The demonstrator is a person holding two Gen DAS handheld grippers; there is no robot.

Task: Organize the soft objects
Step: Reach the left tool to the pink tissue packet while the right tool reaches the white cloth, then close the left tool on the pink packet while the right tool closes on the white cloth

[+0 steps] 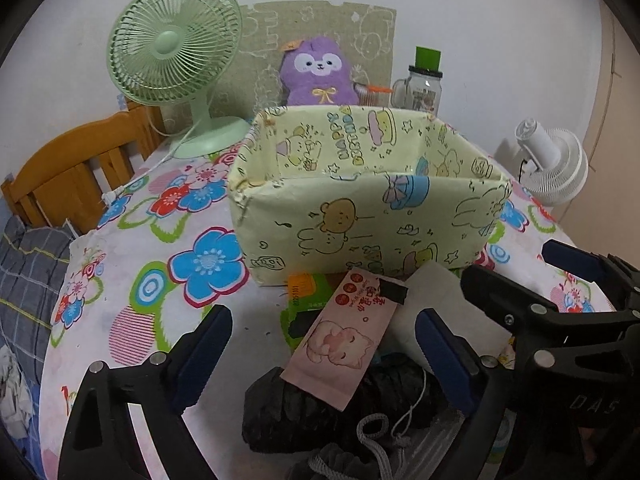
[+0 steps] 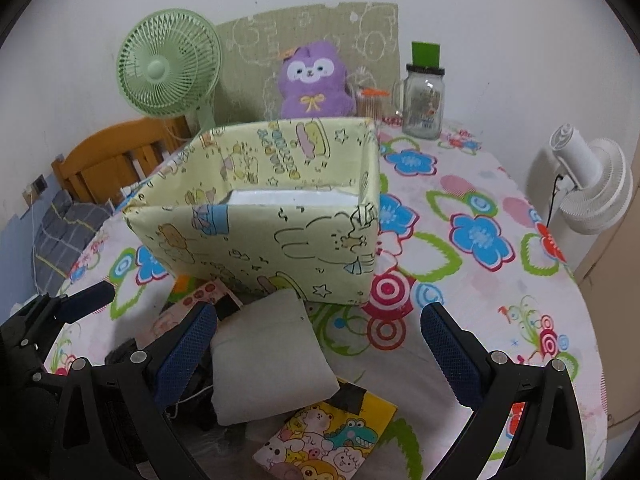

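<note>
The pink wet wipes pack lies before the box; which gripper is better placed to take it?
Probably left. The left gripper is open with the pink wet wipes pack between its fingers. The open right gripper faces the white tissue pack instead.

Open right tongs [image 2: 320,344] hover over a white packet [image 2: 268,364] before the yellow box [image 2: 280,240].

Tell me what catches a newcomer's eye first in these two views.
The yellow cartoon-print box fills the middle of the flowered tablecloth. Behind it a purple plush sits against the wall, with a green fan to its left. In front of the box lies a heap of packets, the pink packet between the left gripper's open fingers.
</note>
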